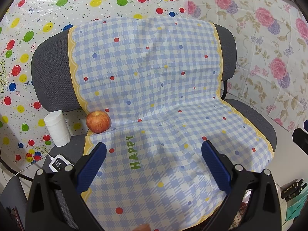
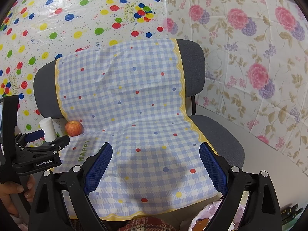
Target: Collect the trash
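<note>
Walls first: balloon-print sheet [image 1: 57, 19] at back-left, flower-print sheet [image 1: 269, 48] at back-right, meeting in the corner behind the seat. Grey chair [image 1: 50, 73] stands in front of them, facing both cams. Checked blue-white cloth [image 1: 154, 77] w/ coloured dots and yellow border hangs over the chair back and runs down across the seat to its front edge; green word "HAPPY" printed on the seat part, left of centre.

Left gripper [image 1: 154, 165] sits low over the seat front, blue-padded jaws spread wide w/ only cloth showing between them, nothing pinched. Right gripper [image 2: 156, 165] likewise over the cloth, jaws wide apart, gripping nothing. In the right cam the left gripper shows from the side at far left, held by a hand [image 2: 11, 192].

Paper roll [image 1: 56, 128], white, stands upright on the seat's left rear corner, on bare grey fabric just off the cloth edge. Apple [image 1: 98, 121], red-yellow, rests near it on the right, at the cloth's left border where back meets seat; roll and apple close but not touching. White remote [image 1: 58, 162] w/ a cable lies on the seat's left edge, in front of the roll and beside the left gripper's left finger.
</note>
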The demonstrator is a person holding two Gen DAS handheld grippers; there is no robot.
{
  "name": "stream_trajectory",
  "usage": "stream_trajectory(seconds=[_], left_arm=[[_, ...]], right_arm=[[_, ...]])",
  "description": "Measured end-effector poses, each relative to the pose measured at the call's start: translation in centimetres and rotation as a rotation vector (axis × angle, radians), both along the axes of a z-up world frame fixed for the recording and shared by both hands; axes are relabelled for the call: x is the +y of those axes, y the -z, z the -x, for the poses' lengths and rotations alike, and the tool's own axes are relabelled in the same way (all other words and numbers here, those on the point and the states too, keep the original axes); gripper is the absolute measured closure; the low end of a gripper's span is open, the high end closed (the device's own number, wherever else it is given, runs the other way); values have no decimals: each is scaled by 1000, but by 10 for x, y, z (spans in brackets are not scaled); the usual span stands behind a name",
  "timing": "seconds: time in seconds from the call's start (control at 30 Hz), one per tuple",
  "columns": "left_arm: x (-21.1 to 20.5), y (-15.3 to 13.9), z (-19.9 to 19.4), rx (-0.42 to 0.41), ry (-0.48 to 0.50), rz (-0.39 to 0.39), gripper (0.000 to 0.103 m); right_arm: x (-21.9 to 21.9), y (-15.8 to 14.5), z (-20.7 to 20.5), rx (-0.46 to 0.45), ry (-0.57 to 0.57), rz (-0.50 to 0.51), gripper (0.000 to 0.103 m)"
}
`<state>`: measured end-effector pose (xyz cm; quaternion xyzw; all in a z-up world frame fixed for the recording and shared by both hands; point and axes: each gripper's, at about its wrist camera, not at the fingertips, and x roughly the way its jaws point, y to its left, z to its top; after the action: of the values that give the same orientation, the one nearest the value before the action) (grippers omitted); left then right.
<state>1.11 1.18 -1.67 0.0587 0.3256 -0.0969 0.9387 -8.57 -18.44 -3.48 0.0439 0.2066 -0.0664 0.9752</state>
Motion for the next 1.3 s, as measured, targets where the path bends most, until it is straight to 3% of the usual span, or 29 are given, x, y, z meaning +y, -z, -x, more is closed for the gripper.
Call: stream_trajectory(seconds=[1.1,1.3], left_arm=[[0,1,-2,-25,17,-1,7],[4,22,-21,40,-8,2,7]], right_arm=[[-2,3,-3,7,3,-9,12],[-12,12,-29,22,21,-20,12]])
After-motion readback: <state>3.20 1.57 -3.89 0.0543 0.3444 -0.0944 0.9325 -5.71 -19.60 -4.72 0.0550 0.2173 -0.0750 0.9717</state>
